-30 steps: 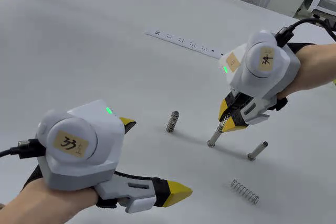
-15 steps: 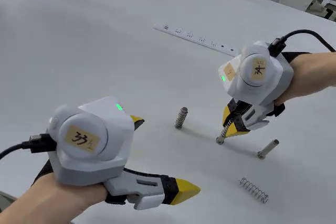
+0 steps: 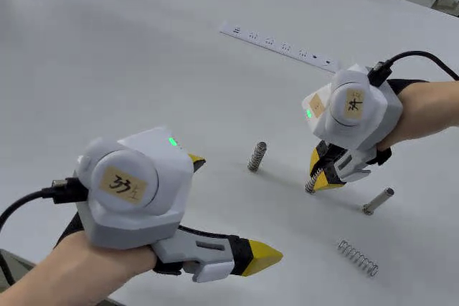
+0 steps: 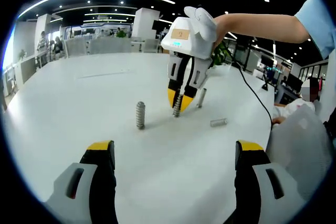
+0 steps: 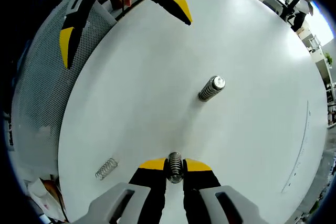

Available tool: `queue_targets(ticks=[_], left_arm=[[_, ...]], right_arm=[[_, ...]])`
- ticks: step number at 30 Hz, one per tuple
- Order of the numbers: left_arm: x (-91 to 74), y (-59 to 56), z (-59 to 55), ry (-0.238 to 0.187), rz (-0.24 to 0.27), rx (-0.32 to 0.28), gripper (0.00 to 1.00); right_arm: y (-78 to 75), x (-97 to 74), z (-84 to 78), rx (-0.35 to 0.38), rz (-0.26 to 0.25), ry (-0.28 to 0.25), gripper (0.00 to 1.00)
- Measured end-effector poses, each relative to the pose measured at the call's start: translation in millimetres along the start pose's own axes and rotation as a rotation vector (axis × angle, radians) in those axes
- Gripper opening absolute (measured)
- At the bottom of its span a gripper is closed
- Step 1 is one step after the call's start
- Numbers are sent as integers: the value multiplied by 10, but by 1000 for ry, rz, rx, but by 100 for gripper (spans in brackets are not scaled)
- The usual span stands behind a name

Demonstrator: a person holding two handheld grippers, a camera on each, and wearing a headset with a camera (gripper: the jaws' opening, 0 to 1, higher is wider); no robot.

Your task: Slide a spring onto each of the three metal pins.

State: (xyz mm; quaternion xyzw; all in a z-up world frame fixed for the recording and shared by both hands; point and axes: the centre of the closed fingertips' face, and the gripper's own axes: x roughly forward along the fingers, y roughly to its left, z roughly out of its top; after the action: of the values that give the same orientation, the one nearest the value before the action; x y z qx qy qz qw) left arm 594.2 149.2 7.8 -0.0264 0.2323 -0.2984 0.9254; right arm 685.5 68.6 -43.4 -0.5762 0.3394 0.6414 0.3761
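My right gripper [image 3: 326, 177] is shut on a spring [image 5: 174, 161] that sits over a metal pin [image 3: 311, 185] standing on the white table; only the pin's foot shows below the jaws. Left of it a second pin wearing a spring [image 3: 257, 156] stands upright, also seen as the sprung pin [image 4: 140, 115] and the sprung pin [image 5: 211, 88]. A bare pin [image 3: 378, 201] lies on the table to the right. A loose spring [image 3: 357, 258] lies nearer me, the same loose spring [image 5: 106, 168]. My left gripper [image 3: 229, 209] hovers open and holds nothing, well short of the pins.
A white power strip [image 3: 280, 46] lies across the far side of the table [image 3: 143, 69]. The right gripper's black cable [image 3: 419, 59] trails off to the right. Chairs, desks and people stand far behind in the left gripper view.
My right gripper has come down along the pin, so less bare pin shows under its jaws. The left gripper has stayed open; the head camera has shifted.
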Motion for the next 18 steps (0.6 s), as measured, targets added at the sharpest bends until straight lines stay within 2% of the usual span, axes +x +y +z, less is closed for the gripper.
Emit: queue_targets(ticks=[4,7,10,14,18], left_arm=[[6,-20,-4,3,-5,2,94],[9,-32,-5,5,-7,5,94],[13,-37,-5,6,-8,8,94],[18,-42,-7,12,-12,16,94],[29,-49,0,18,-19,26,94]], right_arm=[[2,14,6,3,1,-1,8],[8,14,30,19,5,-22,9],[-10,-9,45,35,-3,-42,16],[-38,-56,61,64,-24,-71,31],[-20,-94,42,91,-36,-94,37]])
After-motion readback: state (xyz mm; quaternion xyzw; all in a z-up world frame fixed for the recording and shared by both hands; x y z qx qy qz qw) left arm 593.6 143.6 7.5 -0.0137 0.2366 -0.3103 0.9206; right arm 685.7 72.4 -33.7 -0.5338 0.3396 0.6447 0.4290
